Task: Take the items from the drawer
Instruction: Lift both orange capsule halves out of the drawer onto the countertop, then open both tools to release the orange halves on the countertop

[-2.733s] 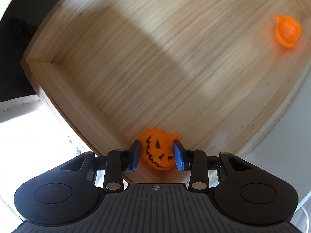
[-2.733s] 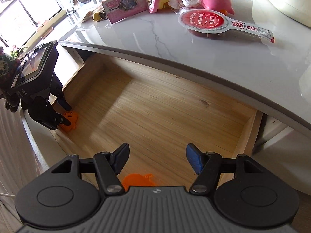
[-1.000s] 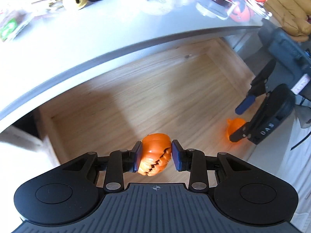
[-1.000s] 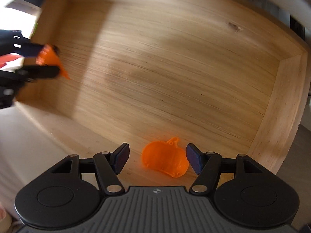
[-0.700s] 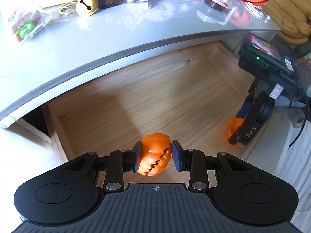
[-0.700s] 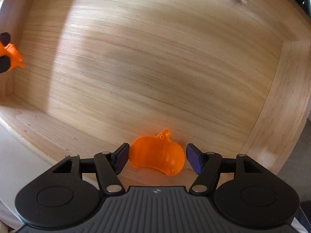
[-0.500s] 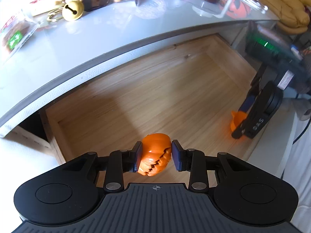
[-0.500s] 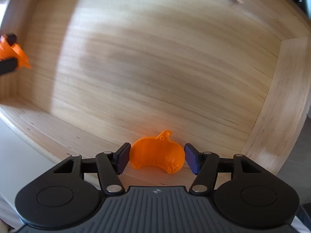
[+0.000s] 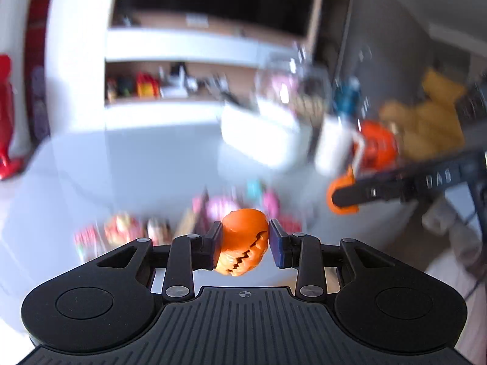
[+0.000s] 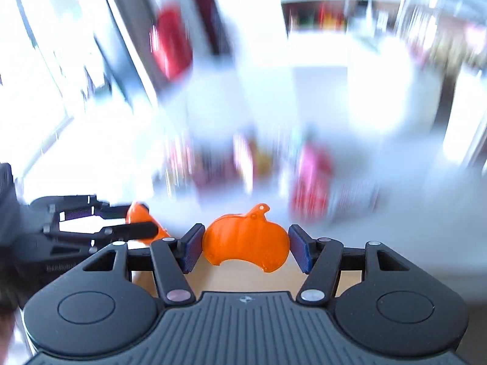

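Left gripper: we see it pinching the jack-o'-lantern pumpkin.
Right gripper: we see it clamped on the pumpkin shell.
Surroundings: we see blurred clutter on the white counter.

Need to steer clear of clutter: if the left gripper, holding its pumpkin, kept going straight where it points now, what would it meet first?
Probably the blurred toys and packets on the white counter, just beyond the left gripper and its jack-o'-lantern pumpkin. Depth is unclear.

Pumpkin between left claw pads
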Demonstrator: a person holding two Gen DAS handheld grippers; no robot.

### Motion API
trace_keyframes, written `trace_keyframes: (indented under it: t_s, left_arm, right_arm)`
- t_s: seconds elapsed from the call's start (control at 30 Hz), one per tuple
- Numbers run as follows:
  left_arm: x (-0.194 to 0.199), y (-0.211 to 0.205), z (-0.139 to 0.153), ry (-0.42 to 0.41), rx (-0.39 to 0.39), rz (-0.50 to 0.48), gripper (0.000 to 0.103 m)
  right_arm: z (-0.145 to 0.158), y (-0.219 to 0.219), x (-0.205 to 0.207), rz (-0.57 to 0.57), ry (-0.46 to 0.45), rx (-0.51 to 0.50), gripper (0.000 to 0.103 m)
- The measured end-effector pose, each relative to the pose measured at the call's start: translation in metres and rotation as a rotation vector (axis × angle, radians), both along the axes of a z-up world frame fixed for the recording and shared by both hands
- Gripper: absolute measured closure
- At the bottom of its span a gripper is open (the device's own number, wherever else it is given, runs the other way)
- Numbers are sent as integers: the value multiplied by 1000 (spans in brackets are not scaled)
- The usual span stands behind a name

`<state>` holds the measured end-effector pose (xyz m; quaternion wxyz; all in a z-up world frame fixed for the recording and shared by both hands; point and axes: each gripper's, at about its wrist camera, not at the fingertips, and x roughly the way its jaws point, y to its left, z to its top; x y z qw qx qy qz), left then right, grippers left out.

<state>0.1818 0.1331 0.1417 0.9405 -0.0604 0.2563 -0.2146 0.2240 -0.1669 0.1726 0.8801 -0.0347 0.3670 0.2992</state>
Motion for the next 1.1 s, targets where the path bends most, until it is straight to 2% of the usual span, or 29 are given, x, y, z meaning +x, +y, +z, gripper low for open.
trace_keyframes:
  t_s: [0.07, 0.13, 0.2, 0.33, 0.43, 0.47, 0.53, 0.63, 0.67, 0.73, 0.83, 1.0, 1.1]
  left_arm:
    - [16, -8, 3, 16, -4, 19, 67]
    - [28, -15, -8, 72, -30, 37, 67]
    - [37, -22, -29, 109, -22, 74, 67]
    - [54, -38, -67, 98, 45, 188, 67]
    - [67, -44, -87, 131, 78, 175, 68]
    - [69, -45, -91, 122, 87, 170, 71]
    - [71, -45, -97, 104, 105, 190, 72]
    - [76, -45, -110, 120, 103, 194, 68]
    - [75, -45, -113, 102, 105, 191, 68]
    - [72, -44, -116, 63, 112, 183, 68]
    - [69, -34, -108, 27, 58, 193, 68]
    - [63, -10, -73, -37, -20, 254, 68]
    - [53, 3, -48, -81, -32, 302, 68]
  right_arm:
    - [22, -5, 10, -15, -104, 48, 43]
    - [20, -7, 18, -25, -165, 58, 43]
    - [1, -3, 30, -44, -157, 59, 43]
    - [-46, 16, 56, -68, -113, 44, 43]
    - [-71, 26, 60, -56, -135, -24, 43]
    - [-76, 32, 62, -49, -143, -51, 43]
    - [-85, 38, 62, -46, -156, -95, 43]
    - [-92, 44, 67, -45, -171, -112, 42]
    - [-94, 45, 67, -46, -180, -121, 42]
    - [-96, 49, 69, -45, -190, -146, 41]
    - [-94, 48, 69, -27, -193, -138, 41]
    - [-66, 33, 70, -65, -216, -28, 41]
    - [-38, 17, 71, -138, -237, 46, 41]
